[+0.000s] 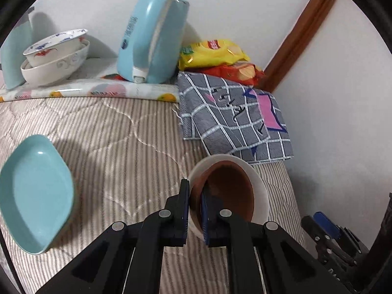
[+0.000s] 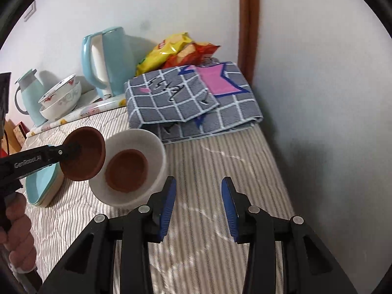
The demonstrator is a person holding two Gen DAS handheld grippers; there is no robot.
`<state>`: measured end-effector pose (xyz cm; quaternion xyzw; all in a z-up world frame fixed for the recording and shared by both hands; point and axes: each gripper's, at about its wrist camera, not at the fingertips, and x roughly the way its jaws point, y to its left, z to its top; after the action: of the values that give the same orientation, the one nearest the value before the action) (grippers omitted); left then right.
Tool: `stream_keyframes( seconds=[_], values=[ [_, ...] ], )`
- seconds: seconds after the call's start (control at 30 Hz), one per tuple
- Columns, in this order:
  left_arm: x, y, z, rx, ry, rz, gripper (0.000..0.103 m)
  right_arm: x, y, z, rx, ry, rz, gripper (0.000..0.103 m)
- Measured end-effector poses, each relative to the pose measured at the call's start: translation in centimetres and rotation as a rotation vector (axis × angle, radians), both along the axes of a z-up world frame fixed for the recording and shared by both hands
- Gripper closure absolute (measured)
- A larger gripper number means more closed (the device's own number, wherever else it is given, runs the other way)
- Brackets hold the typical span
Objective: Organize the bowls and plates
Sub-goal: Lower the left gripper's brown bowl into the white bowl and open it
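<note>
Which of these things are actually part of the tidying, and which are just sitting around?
Part of the job:
- brown bowl, gripped at its rim by the left claw
- white bowl with a second brown bowl inside
- blue-green dish
- stacked patterned bowls

Lying about:
- blue kettle
- snack bags
- folded grey cloth
- jug

Left tongs apparently clamping brown bowl

Reads "GenRobot.AI", white on black, along the arm of the left hand-held gripper. Dark blue print on the side of the pale blue kettle, far back, too blurred to make out. Red logo on the yellow snack bag, illegible.
</note>
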<state>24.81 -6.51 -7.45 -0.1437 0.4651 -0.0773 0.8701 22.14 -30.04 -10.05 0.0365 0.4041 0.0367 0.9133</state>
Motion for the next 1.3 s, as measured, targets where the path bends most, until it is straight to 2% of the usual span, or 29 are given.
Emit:
stream_keyframes(
  seconds=[0.23,0.6,1.1,1.3],
  values=[
    [0.9,-1.6,-1.2,0.010,0.029,-0.010,0.094,-1.2,-2.3,-0.3,0.045,-0.004,-0.026,0.065],
    [2.2,-2.9,-3.3,0.031,0.069,-0.012,0.094,-0.9,-3.2,-1.6,0.074,0.018,-0.025,0.065],
    [2.6,-2.7,-4.0,-0.026,0.085,-0.031,0.093,-0.7,-2.5,-1.7,0.065,0.026,-0.010,0.064],
    [2.5,-2.9,-3.9,-0.035,0.102,-0.056,0.089,-1.0,-2.0,-1.4,0.062,0.017,0.001,0.059]
  ],
)
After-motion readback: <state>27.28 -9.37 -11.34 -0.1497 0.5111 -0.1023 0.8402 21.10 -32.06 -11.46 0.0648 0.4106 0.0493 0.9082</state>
